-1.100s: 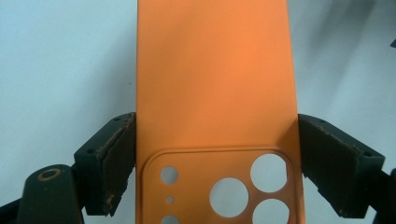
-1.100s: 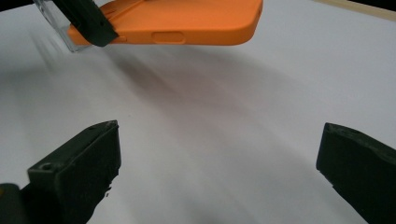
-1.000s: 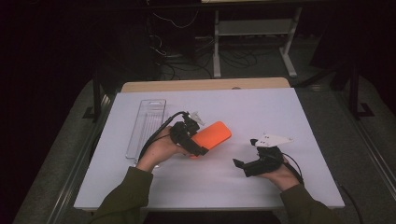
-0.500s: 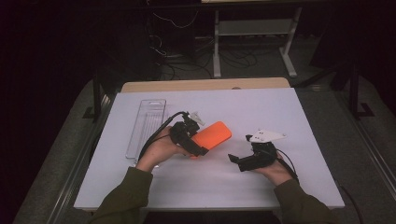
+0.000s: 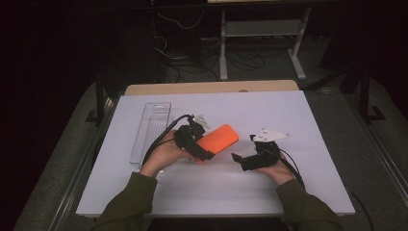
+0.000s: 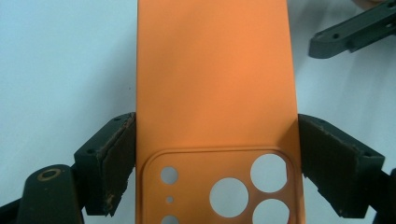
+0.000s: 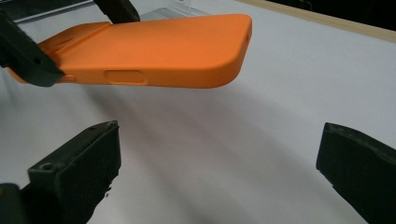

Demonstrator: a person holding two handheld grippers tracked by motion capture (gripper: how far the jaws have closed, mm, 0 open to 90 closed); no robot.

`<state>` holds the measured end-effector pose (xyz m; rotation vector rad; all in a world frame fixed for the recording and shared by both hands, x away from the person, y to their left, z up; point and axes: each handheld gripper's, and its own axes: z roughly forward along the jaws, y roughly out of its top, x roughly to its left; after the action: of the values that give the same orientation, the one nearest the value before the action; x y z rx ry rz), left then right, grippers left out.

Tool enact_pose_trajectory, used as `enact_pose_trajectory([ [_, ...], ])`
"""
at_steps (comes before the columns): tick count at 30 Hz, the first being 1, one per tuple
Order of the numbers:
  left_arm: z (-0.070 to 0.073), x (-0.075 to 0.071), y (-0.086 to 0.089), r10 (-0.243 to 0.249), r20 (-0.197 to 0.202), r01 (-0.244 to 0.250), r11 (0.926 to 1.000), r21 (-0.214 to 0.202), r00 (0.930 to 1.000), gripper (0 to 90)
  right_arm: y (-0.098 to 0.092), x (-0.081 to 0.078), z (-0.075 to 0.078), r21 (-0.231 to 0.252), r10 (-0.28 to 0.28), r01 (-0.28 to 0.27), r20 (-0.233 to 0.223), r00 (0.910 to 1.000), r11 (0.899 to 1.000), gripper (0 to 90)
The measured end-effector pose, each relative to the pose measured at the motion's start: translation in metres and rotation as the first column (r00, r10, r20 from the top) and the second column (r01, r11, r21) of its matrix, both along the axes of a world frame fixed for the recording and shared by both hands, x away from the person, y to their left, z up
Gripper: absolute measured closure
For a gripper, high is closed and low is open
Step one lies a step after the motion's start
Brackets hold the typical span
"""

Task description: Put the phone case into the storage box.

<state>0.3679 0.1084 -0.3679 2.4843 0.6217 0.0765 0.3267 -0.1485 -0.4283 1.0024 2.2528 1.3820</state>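
Observation:
An orange phone case [image 5: 219,139] with round camera cutouts is held just above the white table. My left gripper [image 5: 203,154] is shut on its camera end, pads pressing both long edges. The left gripper view has the case [image 6: 215,84] running up between the left gripper's [image 6: 217,140] jaws. My right gripper [image 5: 237,160] is open and holds nothing, a short way right of the case. From the right gripper view, the case [image 7: 163,44] hangs ahead and above the open right gripper [image 7: 219,158], its free end pointing right.
A clear plastic tray [image 5: 150,130] lies on the white sheet [image 5: 288,110] left of the left hand. A wooden table edge [image 5: 211,87] runs along the back. Cables and a metal stand [image 5: 260,29] sit on the dark floor beyond.
The right gripper has slid left across the table toward the orange case. The left gripper and the case have stayed where they were.

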Motion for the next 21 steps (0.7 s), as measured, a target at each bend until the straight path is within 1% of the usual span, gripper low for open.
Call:
enact_pose_trajectory([
  [2,0.0,0.0,0.0,-0.001,-0.001,0.001,1.0,0.0,1.0,15.6,0.002,0.002,-0.001,0.001,-0.004,0.004,-0.003,1.0,1.0,0.0],
  [4,0.0,0.0,0.0,-0.002,0.0,0.002,1.0,0.001,1.0,15.6,0.004,0.005,-0.002,0.002,-0.003,0.003,0.005,1.0,1.0,0.0],
  [10,0.0,0.0,0.001,0.002,0.001,-0.002,1.0,-0.005,1.0,15.6,0.009,0.01,-0.003,0.0,-0.01,0.01,0.008,0.9999,1.0,0.0],
  [11,0.001,0.0,0.001,0.001,0.001,-0.001,1.0,-0.004,1.0,15.6,0.009,0.011,-0.003,0.0,-0.013,0.013,0.011,0.9998,1.0,0.0],
  [12,0.001,0.001,0.002,-0.015,0.003,0.015,0.9998,0.012,0.9999,15.6,0.01,0.011,-0.004,0.001,-0.015,0.015,0.017,0.9997,1.0,0.0],
  [14,0.001,0.001,0.002,-0.006,0.004,0.006,1.0,0.005,1.0,15.6,0.011,0.013,-0.004,-0.003,-0.018,0.018,0.027,0.9995,1.0,0.0],
  [16,0.001,0.001,0.002,0.0,-0.001,0.0,1.0,0.001,1.0,15.6,0.012,0.013,-0.006,-0.019,-0.021,0.022,0.03,0.9993,1.0,0.0],
  [18,0.0,0.0,0.002,0.007,-0.002,-0.007,1.0,-0.005,1.0,15.6,0.013,0.012,-0.007,-0.048,-0.021,0.023,0.039,0.999,0.999,0.0],
  [21,0.0,0.001,0.002,0.003,-0.004,-0.003,1.0,-0.005,1.0,15.6,0.015,0.01,-0.008,-0.093,-0.016,0.022,0.067,0.9976,0.995,0.0],
])
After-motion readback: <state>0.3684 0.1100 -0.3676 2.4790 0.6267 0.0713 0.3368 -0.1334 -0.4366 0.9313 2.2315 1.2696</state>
